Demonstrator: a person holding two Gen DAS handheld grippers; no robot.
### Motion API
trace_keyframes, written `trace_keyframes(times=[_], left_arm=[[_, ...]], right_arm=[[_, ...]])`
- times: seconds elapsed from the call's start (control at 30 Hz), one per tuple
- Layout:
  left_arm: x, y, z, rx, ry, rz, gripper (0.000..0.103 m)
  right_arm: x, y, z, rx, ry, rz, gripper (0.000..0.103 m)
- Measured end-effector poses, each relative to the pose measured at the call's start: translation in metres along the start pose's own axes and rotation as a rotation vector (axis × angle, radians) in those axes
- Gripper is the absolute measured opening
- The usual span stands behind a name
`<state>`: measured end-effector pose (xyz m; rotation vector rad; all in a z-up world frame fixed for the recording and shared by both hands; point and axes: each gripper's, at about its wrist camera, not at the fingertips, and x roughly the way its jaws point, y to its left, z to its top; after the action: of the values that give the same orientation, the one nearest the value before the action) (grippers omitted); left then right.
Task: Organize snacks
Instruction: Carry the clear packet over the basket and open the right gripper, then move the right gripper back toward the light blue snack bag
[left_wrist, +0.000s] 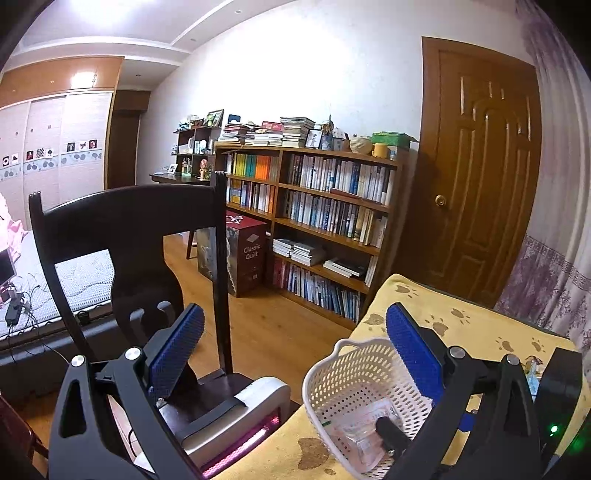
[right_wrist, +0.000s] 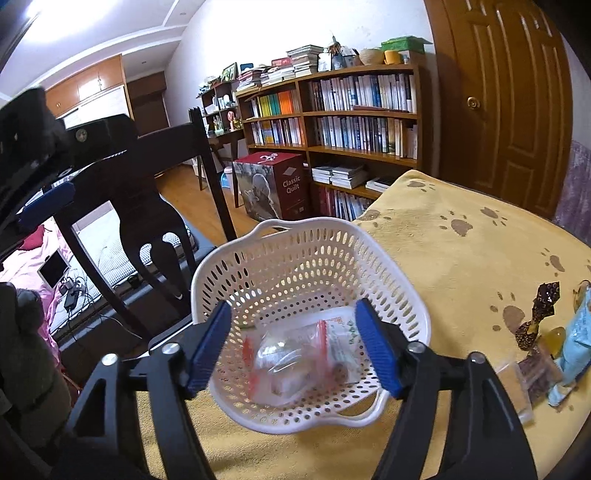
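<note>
A white perforated basket (right_wrist: 310, 258) stands on the yellow paw-print cloth (right_wrist: 461, 266) at the table's left edge. Inside it lie a clear packet with red stripes (right_wrist: 288, 354), slightly blurred, and a white printed packet (right_wrist: 343, 332). My right gripper (right_wrist: 293, 343) is open, its blue pads (right_wrist: 210, 343) just above the basket's near rim, either side of the packets, and it holds nothing. My left gripper (left_wrist: 295, 332) is also open and empty, left of the basket (left_wrist: 354, 384), with one pad over its rim. Several loose snacks lie to the right: a dark patterned wrapper (right_wrist: 535, 317) and a light blue packet (right_wrist: 576, 332).
A dark wooden chair (left_wrist: 122, 229) stands close to the table's left edge, with a silver device (left_wrist: 236, 417) on its seat. Behind it are a bed (left_wrist: 74, 280), a full bookshelf (left_wrist: 325, 206), a red box (left_wrist: 247, 254) and a brown door (left_wrist: 480, 170).
</note>
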<state>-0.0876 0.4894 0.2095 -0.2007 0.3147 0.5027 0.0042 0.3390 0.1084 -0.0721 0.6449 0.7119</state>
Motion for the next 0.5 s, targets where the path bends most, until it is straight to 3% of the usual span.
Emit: trace_keyframes(times=[0.5], left_arm=[[-0.003, -0.019, -0.006, 0.056, 0.001, -0.034, 0.1]], right_arm=[[-0.026, -0.036, -0.023, 0.1, -0.035, -0.07, 0.071]])
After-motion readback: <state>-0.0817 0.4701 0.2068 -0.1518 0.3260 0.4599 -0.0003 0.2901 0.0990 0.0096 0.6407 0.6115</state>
